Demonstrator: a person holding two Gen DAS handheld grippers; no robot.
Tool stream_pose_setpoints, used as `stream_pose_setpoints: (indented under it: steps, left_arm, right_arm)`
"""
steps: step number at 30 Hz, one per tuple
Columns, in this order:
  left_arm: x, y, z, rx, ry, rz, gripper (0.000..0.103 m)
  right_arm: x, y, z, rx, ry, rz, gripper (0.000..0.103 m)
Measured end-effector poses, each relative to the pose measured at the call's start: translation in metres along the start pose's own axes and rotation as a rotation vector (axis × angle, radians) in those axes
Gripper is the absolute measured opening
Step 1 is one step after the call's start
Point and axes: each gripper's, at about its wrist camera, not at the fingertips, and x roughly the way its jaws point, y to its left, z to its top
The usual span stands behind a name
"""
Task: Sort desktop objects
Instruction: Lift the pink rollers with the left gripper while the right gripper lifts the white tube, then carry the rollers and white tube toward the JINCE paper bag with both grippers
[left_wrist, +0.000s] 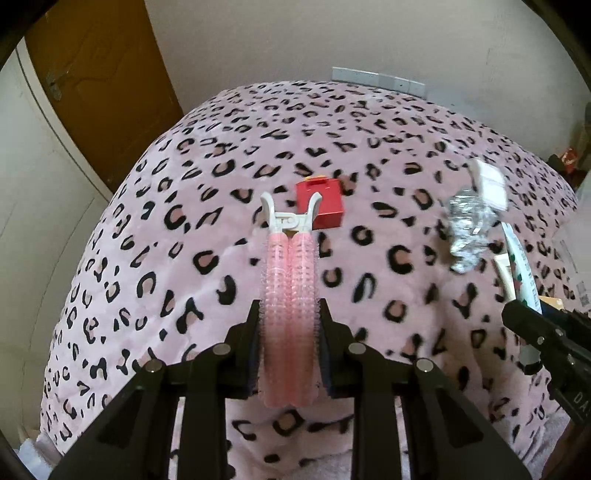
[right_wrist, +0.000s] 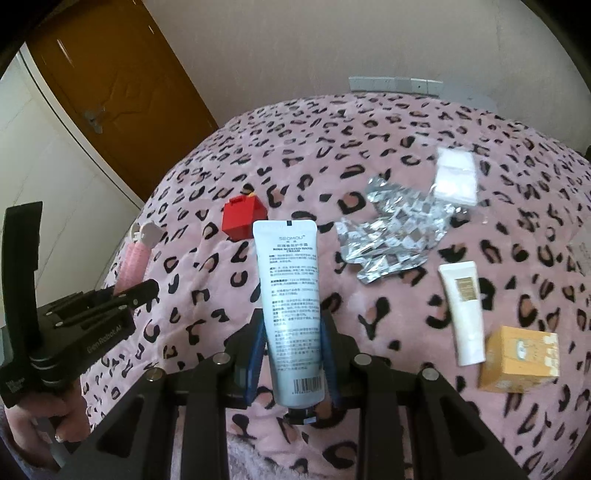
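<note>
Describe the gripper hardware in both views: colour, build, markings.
Both grippers are matte black with angular linkage arms and round silver pivot pins. The right gripper has blue finger pads. The left gripper shows white "GenRobot.AI" lettering on its side in the right wrist view. No cables or sleeves visible.

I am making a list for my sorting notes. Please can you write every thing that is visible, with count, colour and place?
hair roller clip: 1, pink with white clip end, held in left gripper
hand cream tube: 1, pale blue, held in right gripper
red box: 1, red, on blanket, far centre
foil wrapper: 1, silver, crumpled, on blanket
white packet: 1, white, beyond the foil
small tube: 1, white, beside the yellow box
yellow box: 1, yellow-orange, near right
blanket: 1, pink leopard print
door: 1, brown, back left
left gripper: 1, black
right gripper: 1, black
</note>
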Motion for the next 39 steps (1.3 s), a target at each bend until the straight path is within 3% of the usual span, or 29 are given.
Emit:
stream_pose_setpoints:
  steps: [18, 39]
  left_arm:
    - [-0.058, -0.114, 0.011, 0.143, -0.077, -0.101, 0.026]
    - [-0.085, -0.231, 0.016, 0.299, -0.104, -0.238, 0.026]
  right_arm:
    - [-0.091, -0.048, -0.01, 0.059, -0.139, -0.075, 0.028]
    - [-0.162, -0.13, -0.029, 0.207, -0.227, -0.198, 0.028]
